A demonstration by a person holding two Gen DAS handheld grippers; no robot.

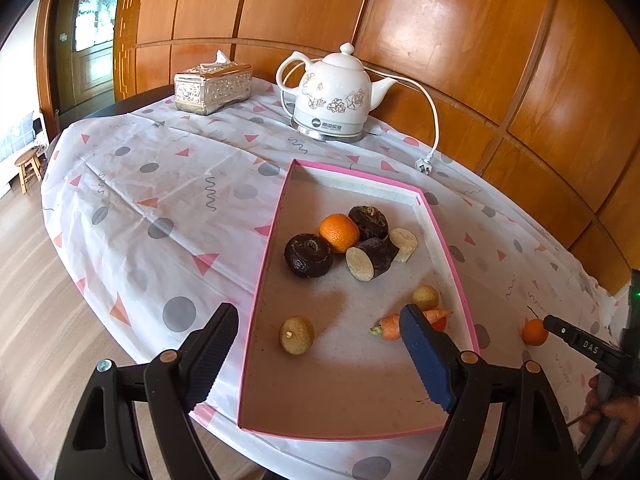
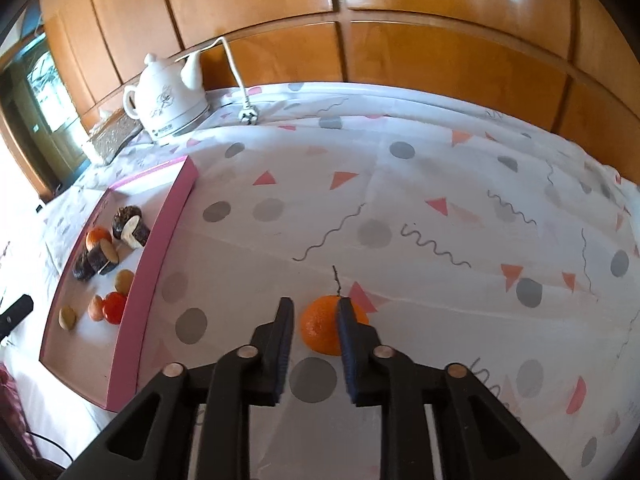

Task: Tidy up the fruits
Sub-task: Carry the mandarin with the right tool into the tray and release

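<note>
A pink-rimmed tray (image 1: 274, 224) lies on the table and holds an orange (image 1: 339, 233), dark cut tubers (image 1: 309, 255), two small tan fruits (image 1: 296, 335), a carrot (image 1: 390, 326) and a red fruit partly hidden behind my finger. My left gripper (image 1: 318, 354) is open above the tray's near end, holding nothing. A mandarin with a stem (image 2: 323, 328) lies on the cloth to the right of the tray (image 2: 132, 308). My right gripper (image 2: 315, 322) is open, its fingers either side of the mandarin's near part. The mandarin (image 1: 534, 331) and the right gripper's tip also show in the left wrist view.
A white floral electric kettle (image 1: 330, 96) with its loose cord and plug (image 1: 423, 165) stands at the back by the wood-panelled wall. A silver tissue box (image 1: 213, 86) sits to its left. The patterned cloth (image 2: 440, 216) covers the table.
</note>
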